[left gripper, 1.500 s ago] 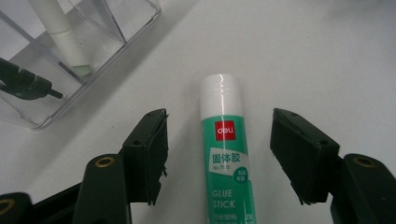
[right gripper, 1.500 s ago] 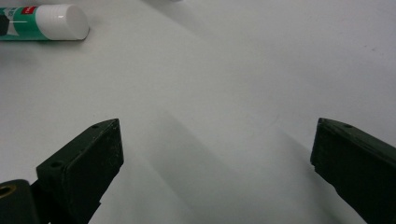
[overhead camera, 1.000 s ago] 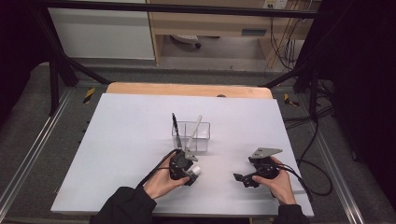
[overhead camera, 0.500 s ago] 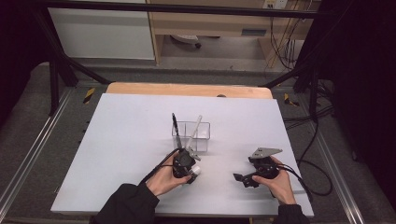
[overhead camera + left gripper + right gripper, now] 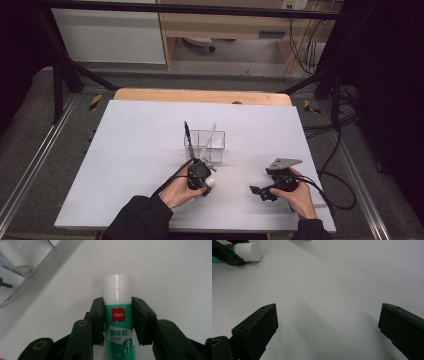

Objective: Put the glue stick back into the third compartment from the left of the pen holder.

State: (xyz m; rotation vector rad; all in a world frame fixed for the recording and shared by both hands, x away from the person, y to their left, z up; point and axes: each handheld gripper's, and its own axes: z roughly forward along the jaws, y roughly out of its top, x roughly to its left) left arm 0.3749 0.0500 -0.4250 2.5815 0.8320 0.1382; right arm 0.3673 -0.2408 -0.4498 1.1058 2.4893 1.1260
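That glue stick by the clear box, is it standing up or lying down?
Lying down. The glue stick rests lengthwise on the white table, white cap pointing ahead, with the left tongs pressing both its sides.

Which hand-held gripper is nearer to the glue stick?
Left. The left hand-held gripper has the glue stick between its jaws, pads against its sides. The right hand-held gripper rests apart on the white table, jaws wide open.

This looks like a lab recording bay: a white bench (image 5: 125, 150) boxed in by black frame struts (image 5: 60, 75). Cables (image 5: 300, 35) hang at one o'clock, and black curtains (image 5: 385, 75) close off three o'clock.
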